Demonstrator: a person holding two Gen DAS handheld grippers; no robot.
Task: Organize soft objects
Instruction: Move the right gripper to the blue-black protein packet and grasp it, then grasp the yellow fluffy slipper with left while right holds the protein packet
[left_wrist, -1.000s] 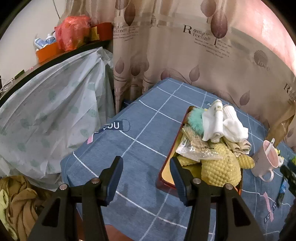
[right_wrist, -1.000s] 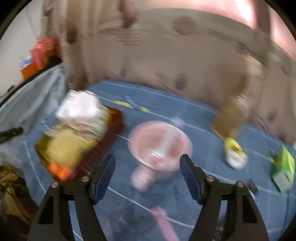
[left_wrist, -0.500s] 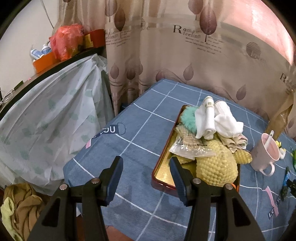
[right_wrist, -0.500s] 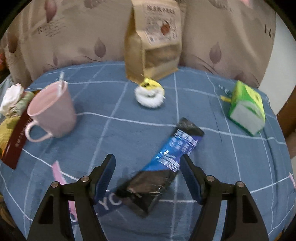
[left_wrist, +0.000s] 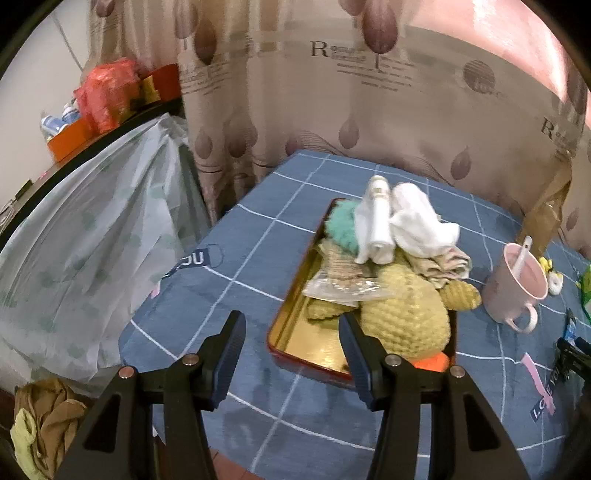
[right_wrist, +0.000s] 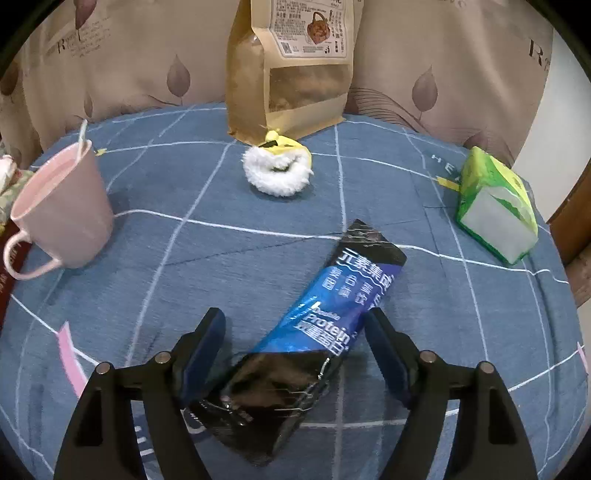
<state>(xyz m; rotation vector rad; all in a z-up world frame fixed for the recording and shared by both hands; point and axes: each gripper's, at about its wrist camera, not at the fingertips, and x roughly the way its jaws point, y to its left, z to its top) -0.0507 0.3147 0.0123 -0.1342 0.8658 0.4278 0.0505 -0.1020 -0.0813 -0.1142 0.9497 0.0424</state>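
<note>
Your right gripper (right_wrist: 295, 336) sits low in the right wrist view, and its jaws have just been opening; they stand wide apart with the blue and black protein sachet (right_wrist: 314, 332) lying on the blue checked cloth (right_wrist: 184, 266) between them, neither pad pressing on it. Above the sachet, near the middle of the frame, the white and yellow fluffy toy (right_wrist: 279, 168) rests just in front of the brown paper bag (right_wrist: 291, 66). The pink mug (right_wrist: 61, 214) with a spoon stands at the left edge, and a green tissue pack (right_wrist: 495, 210) lies at the right.

Your left gripper (left_wrist: 291, 343) is spread wide and has hold of nothing. Its right finger overlaps the near corner of the red tray (left_wrist: 306, 365) with the gold floor in the picture; whether it touches I cannot tell. The soft things are heaped in that tray, right of centre: a yellow knitted plush (left_wrist: 406, 317) nearest you, white rolled cloths (left_wrist: 402, 221) on top, a teal fuzzy piece (left_wrist: 341, 225) at the far left corner. The mug stands just right of the tray. A clear plastic sheet (left_wrist: 85, 236) hangs at the left.
</note>
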